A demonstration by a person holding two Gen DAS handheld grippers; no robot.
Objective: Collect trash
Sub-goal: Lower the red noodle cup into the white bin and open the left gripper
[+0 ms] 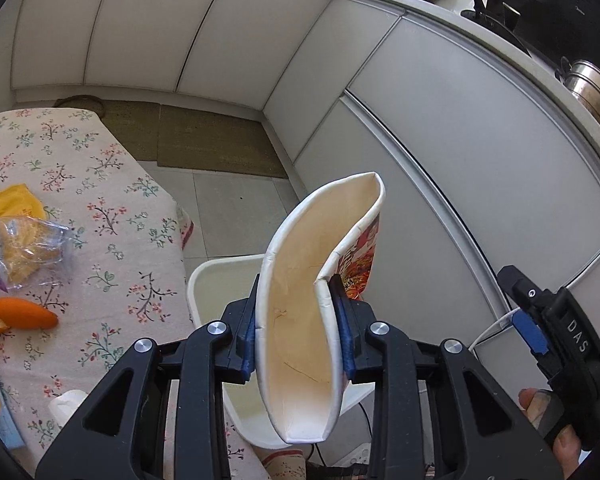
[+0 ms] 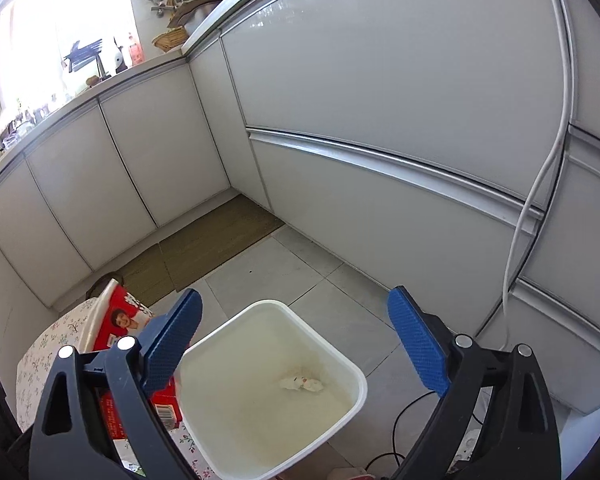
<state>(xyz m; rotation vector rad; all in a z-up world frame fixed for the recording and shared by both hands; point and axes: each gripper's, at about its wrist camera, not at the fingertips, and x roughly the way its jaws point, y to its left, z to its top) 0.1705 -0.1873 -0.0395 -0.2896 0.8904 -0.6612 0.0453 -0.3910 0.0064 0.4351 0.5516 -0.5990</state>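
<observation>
My left claw [image 1: 300,328] is clamped on a squashed paper noodle cup [image 1: 320,300], its blue pads pressing both sides so the rim is folded nearly flat; the cream inside faces my camera and the red printed outside shows on the right. The cup hangs over the near rim of the white trash bin [image 1: 216,284], which stands on the floor just beside the table [image 1: 112,200] with its floral cloth. On the table I see an orange peel [image 1: 20,314], a clear plastic wrapper [image 1: 24,248] with yellow contents and a yellow packet [image 1: 16,204]. My right claw [image 2: 296,344] is spread wide and holds nothing, poised above the bin [image 2: 352,368]. A crumpled white scrap [image 2: 302,384] lies at the bin's bottom. From the right wrist the cup [image 2: 120,320] appears at the left, beside the bin.
</observation>
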